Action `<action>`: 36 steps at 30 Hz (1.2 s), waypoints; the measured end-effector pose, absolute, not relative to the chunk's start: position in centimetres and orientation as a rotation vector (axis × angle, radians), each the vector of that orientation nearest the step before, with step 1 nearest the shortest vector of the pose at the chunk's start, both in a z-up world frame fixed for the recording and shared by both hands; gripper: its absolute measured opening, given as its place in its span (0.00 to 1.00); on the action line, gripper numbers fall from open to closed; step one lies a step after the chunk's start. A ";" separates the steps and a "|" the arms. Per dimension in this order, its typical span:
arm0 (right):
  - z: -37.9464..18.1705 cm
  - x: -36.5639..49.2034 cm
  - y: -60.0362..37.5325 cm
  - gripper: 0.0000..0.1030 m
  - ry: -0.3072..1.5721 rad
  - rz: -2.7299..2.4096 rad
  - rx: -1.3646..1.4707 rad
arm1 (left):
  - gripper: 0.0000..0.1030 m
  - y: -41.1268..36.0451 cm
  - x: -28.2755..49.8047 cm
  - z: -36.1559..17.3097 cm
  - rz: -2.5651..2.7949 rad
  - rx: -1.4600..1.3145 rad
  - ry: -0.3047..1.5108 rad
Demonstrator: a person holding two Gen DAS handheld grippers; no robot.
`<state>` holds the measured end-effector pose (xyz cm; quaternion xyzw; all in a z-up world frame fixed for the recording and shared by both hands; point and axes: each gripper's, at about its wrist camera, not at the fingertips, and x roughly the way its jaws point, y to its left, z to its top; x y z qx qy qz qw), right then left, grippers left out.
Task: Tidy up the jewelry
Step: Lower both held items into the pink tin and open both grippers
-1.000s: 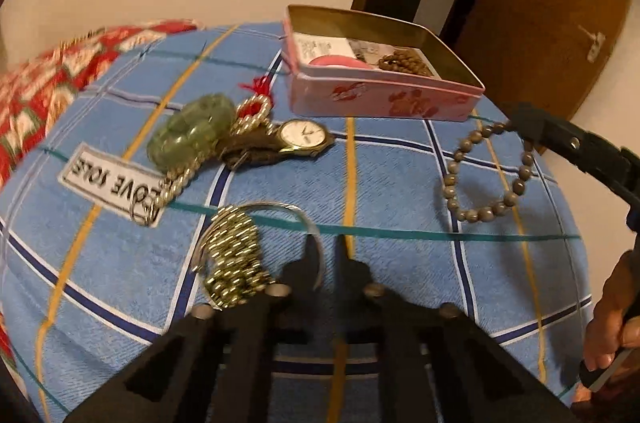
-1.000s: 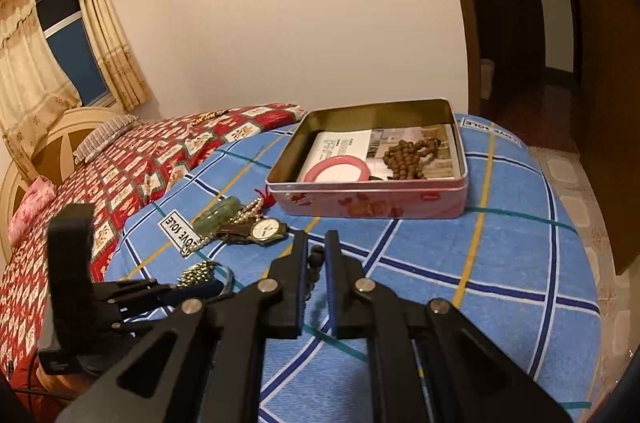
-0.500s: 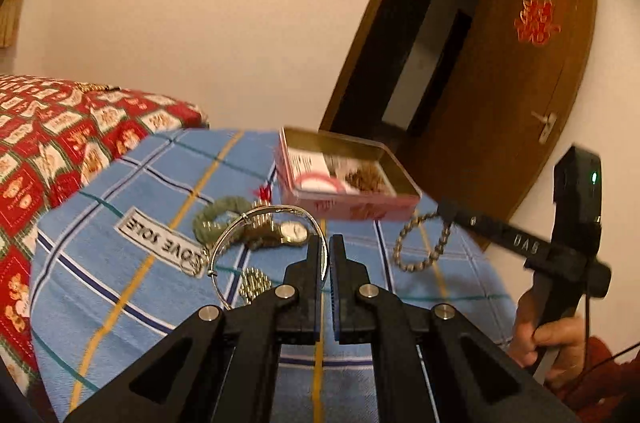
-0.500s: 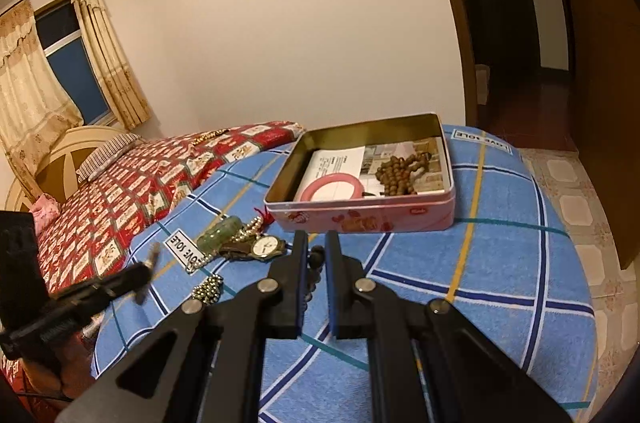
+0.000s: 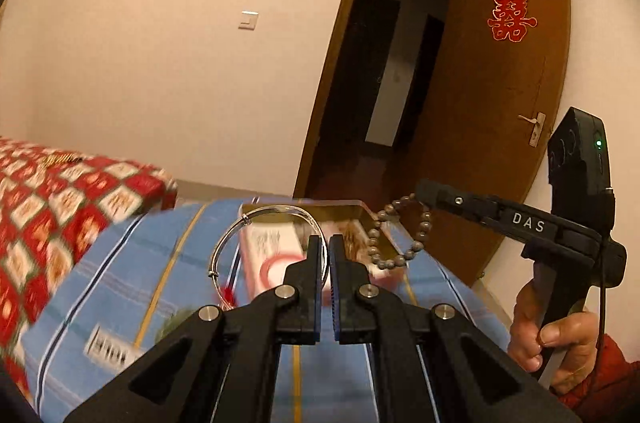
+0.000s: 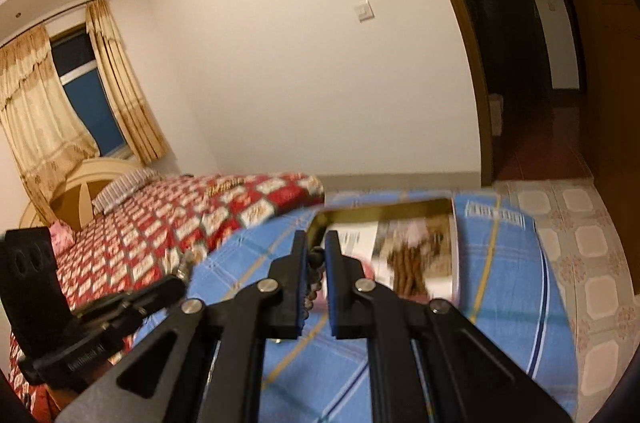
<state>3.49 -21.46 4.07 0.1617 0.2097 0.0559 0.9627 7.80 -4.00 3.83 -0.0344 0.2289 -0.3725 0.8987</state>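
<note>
Round surface (image 5: 132, 287) w/ blue plaid cloth, bed (image 6: 168, 219) w/ red patterned cover just beside it. Bare wall w/ light switch (image 5: 248, 20); brown door (image 5: 496, 95) stands open.

Left gripper (image 5: 325, 247) nearly closed, pinching silver bangle (image 5: 256, 231) by its rim; ring upright, extends left of tips, above tin box (image 5: 360, 211).

Right gripper (image 6: 316, 255) near-closed on bead bracelet (image 5: 400, 231); loop hangs down from tips, over the box's right edge.
</note>
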 end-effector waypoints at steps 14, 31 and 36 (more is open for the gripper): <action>-3.6 15.2 -28.9 0.10 0.506 0.105 0.602 | 0.02 -14.0 19.0 -1.1 -0.709 0.008 0.586; -1.2 11.0 -29.9 0.61 0.337 -0.195 0.417 | 0.76 -13.0 15.7 0.9 -0.561 0.104 0.527; -0.7 6.8 -27.8 0.70 0.293 -0.328 0.334 | 0.76 -8.4 11.1 -0.1 -0.485 0.077 0.517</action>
